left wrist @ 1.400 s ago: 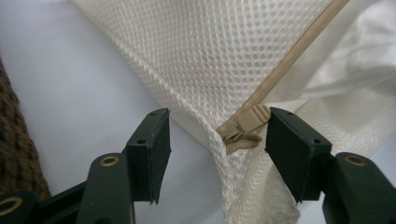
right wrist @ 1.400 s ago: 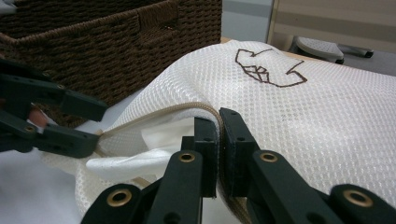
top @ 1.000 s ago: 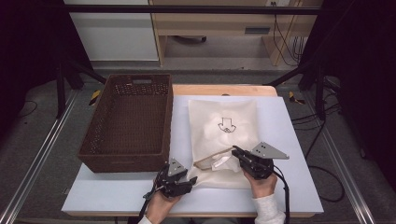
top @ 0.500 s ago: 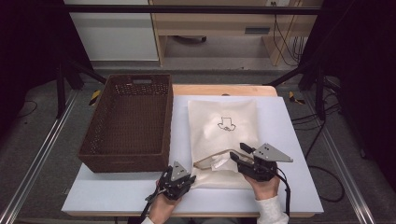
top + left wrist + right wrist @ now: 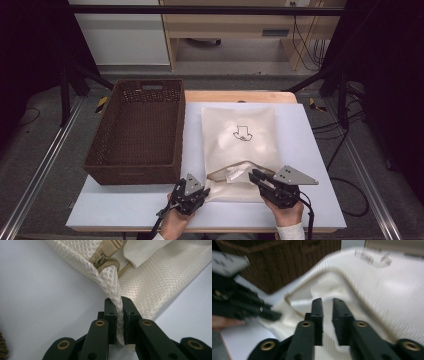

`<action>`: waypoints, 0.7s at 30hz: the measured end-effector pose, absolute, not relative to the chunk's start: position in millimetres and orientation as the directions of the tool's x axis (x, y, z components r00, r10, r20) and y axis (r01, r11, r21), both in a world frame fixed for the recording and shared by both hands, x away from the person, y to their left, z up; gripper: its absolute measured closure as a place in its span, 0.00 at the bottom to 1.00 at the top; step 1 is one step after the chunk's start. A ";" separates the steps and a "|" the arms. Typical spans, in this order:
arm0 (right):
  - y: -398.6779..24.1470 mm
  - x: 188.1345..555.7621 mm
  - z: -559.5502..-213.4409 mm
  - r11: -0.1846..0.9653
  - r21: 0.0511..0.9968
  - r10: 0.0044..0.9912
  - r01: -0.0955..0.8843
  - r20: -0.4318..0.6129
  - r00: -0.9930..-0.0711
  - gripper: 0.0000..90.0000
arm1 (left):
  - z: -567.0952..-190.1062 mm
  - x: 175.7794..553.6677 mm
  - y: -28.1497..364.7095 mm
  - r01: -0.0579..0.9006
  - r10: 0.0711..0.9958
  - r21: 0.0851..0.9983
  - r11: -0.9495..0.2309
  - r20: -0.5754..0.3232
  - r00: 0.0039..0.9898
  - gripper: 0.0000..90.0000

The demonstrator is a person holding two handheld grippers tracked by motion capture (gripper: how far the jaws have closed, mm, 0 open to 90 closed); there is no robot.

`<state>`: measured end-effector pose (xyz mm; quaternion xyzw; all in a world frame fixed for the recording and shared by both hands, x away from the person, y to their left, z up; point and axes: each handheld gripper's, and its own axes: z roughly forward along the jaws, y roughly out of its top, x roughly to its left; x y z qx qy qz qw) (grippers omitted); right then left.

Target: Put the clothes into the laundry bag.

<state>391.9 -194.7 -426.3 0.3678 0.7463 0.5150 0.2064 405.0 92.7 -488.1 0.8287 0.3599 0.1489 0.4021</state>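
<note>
Mesh bag (image 5: 155, 282) corner between left tool (image 5: 119, 315) pads

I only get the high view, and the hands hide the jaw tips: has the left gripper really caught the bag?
Observer: Yes. The left gripper has just closed on a fold of the mesh bag at its corner.
Operator: Where is the zipper pull?
Observer: The zipper pull sits just beyond that fold.
Operator: And the right gripper?
Observer: The right gripper has just been closing; a narrow gap remains, nothing between its jaws.
</note>
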 end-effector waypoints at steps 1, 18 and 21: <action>-193.3 393.7 -432.3 0.215 0.909 0.763 0.357 0.072 -0.642 0.94 | -488.0 404.9 92.7 0.477 0.716 0.773 -0.418 -0.042 0.697 0.92; -135.0 459.7 -478.0 0.307 0.857 0.834 0.415 -0.032 -0.551 1.00 | -486.5 404.7 94.3 0.488 0.715 0.772 -0.408 -0.062 0.696 0.94; -130.1 473.6 -478.2 0.317 0.854 0.849 0.412 -0.062 -0.524 1.00 | -484.1 403.8 95.1 0.491 0.714 0.769 -0.410 -0.064 0.697 0.95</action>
